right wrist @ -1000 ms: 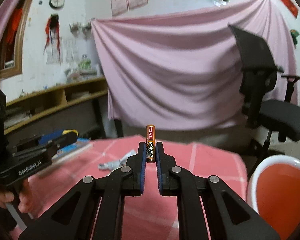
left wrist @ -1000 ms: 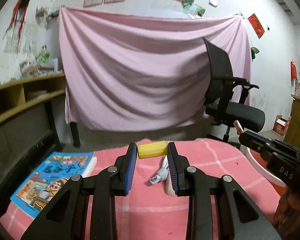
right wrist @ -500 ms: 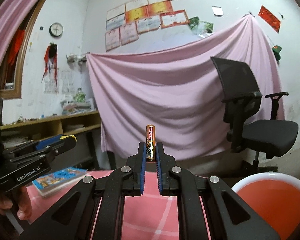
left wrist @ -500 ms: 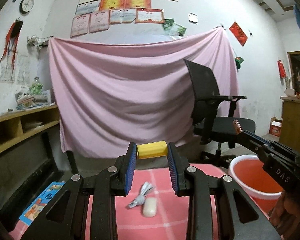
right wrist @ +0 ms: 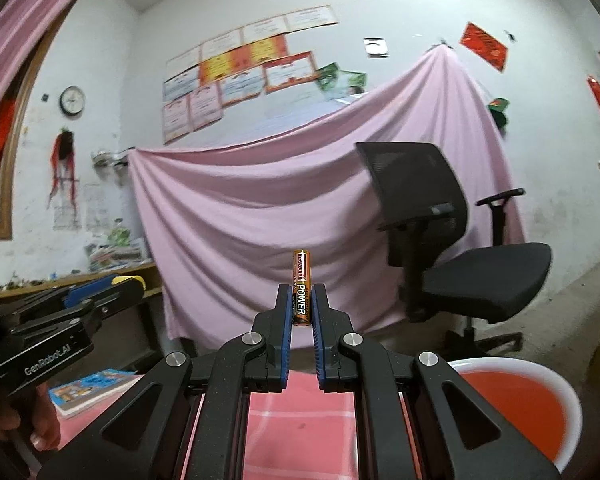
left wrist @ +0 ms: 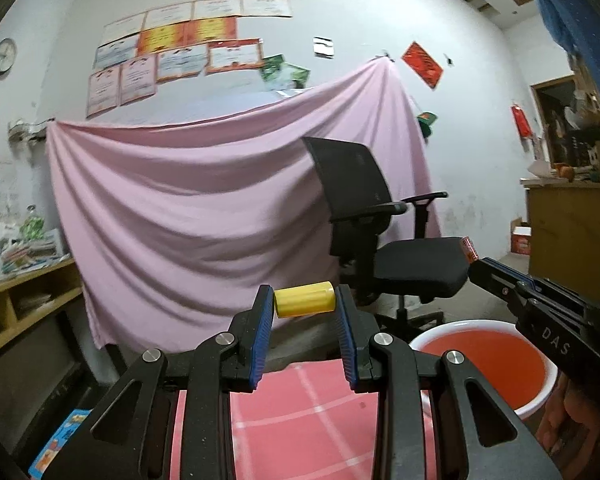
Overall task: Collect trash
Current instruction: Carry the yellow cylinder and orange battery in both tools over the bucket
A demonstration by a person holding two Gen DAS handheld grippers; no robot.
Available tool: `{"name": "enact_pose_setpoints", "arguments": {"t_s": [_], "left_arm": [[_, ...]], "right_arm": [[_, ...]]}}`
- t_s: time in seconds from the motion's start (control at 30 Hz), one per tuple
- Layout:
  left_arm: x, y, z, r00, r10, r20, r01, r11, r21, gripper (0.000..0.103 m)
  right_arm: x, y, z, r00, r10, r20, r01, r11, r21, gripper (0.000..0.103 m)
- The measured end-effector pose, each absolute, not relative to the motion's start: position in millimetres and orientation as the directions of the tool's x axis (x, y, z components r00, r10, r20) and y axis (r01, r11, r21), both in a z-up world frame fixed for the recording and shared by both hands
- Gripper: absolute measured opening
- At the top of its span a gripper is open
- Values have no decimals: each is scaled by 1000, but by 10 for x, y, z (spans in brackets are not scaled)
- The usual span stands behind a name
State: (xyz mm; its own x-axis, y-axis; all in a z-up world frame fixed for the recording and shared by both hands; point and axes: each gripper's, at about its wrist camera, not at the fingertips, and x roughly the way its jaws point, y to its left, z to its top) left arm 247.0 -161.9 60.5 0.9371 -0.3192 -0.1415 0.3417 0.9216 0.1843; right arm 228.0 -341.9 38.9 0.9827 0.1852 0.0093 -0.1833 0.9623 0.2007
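Observation:
My left gripper [left wrist: 305, 305] is shut on a short yellow cylinder [left wrist: 305, 299], held crosswise between the blue pads, above the far edge of the pink checked table [left wrist: 296, 412]. My right gripper [right wrist: 302, 300] is shut on an orange and black battery [right wrist: 302, 286] that stands upright between its pads. A red bucket with a white rim [left wrist: 485, 360] stands past the table's right side; it also shows at the lower right in the right wrist view as the bucket [right wrist: 518, 402]. In the left wrist view the right gripper [left wrist: 476, 262] reaches in from the right, above the bucket.
A black office chair [left wrist: 374, 232] stands behind the bucket before a hanging pink sheet [left wrist: 204, 200]. A colourful book [right wrist: 88, 390] lies on the table's left part. Wooden shelves [left wrist: 24, 300] run along the left wall, a wooden cabinet [left wrist: 564, 232] at the right.
Both grippers have risen and swung right with their loads. The table's wrapper and white lump have dropped out of view, and the red bucket has come further into both views.

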Motion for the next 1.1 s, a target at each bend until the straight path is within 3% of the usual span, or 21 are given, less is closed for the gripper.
{"name": "enact_pose_setpoints", "arguments": {"t_s": [0.33,1.1], "left_arm": [[2593,-2137,584,902,-389,-189,422,889,179,26],[2915,-2755,261,806,-482,-344,539,837,92,26]], "right_arm": [[2219,-3892,393,995,102,-20,-93,961,261,8],[2437,-4440,164,967,14,-254,86,922,378,8]]}}
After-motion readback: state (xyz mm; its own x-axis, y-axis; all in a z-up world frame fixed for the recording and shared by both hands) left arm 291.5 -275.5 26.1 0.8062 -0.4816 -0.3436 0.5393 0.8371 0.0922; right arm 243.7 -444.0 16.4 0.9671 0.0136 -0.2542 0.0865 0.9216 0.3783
